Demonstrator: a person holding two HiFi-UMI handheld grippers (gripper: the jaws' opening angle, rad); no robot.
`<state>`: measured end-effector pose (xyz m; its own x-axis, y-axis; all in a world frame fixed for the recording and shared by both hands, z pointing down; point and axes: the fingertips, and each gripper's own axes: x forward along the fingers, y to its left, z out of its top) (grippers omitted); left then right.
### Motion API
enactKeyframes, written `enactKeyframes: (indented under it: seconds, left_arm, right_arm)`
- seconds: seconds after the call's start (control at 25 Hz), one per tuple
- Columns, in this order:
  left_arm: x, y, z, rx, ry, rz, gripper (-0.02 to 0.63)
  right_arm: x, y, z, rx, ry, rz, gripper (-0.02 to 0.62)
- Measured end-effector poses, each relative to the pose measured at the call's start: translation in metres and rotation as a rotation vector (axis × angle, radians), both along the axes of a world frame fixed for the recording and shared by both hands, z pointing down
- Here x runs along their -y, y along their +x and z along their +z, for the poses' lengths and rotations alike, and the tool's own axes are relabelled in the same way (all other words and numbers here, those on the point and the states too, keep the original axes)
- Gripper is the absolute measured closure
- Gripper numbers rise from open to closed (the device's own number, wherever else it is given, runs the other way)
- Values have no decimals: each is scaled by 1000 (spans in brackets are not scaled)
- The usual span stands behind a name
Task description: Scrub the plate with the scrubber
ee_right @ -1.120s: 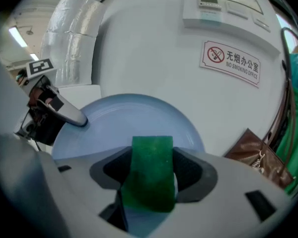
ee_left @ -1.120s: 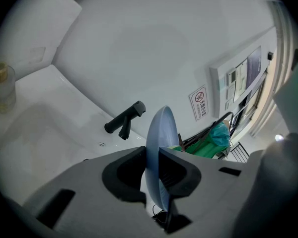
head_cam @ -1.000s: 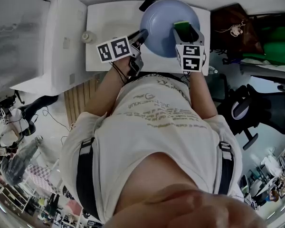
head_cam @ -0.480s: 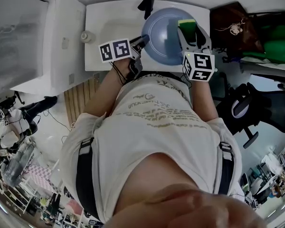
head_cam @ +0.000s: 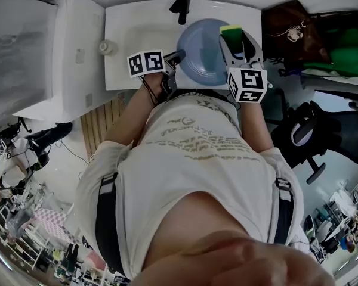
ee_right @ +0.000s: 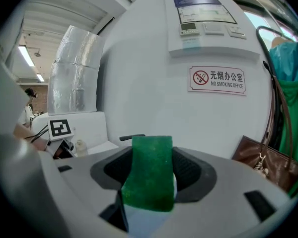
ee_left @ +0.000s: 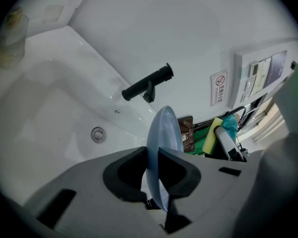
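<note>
A blue plate (head_cam: 200, 49) is held tilted on edge over the white sink (head_cam: 131, 40). My left gripper (head_cam: 178, 55) is shut on its near left rim. In the left gripper view the plate (ee_left: 164, 133) stands edge-on, pinched between the two dark jaws of that gripper (ee_left: 153, 157). My right gripper (head_cam: 234, 37) is shut on a yellow and green scrubber (head_cam: 231, 33) by the plate's right rim; whether they touch I cannot tell. The scrubber's green face (ee_right: 149, 172) fills the gap between the right gripper's (ee_right: 151, 170) jaws.
A black faucet (head_cam: 182, 2) stands at the sink's back edge, with the drain (ee_left: 98, 134) below it. A small bottle (head_cam: 106, 46) sits at the sink's left corner. A brown bag (head_cam: 289, 28) and green cloth hang at the right, by a wall sign (ee_right: 217, 79).
The left gripper has carried the plate down and to the left, lower over the sink. The right gripper has risen a little, so the scrubber has gone from the plate's face to its right rim.
</note>
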<state>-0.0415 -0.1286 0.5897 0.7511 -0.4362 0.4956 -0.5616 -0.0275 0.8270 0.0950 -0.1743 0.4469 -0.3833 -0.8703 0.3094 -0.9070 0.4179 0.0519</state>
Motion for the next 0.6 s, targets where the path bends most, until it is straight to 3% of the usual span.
enactKeyframes:
  seconds: [0.32, 0.6]
  left_arm:
    - [-6, -19, 42, 6, -130, -53, 546]
    - [-16, -50, 83, 112, -306, -134, 546]
  right_arm:
    - [-4, -6, 7, -11, -14, -16, 345]
    - [-6, -7, 13, -11, -38, -14, 345]
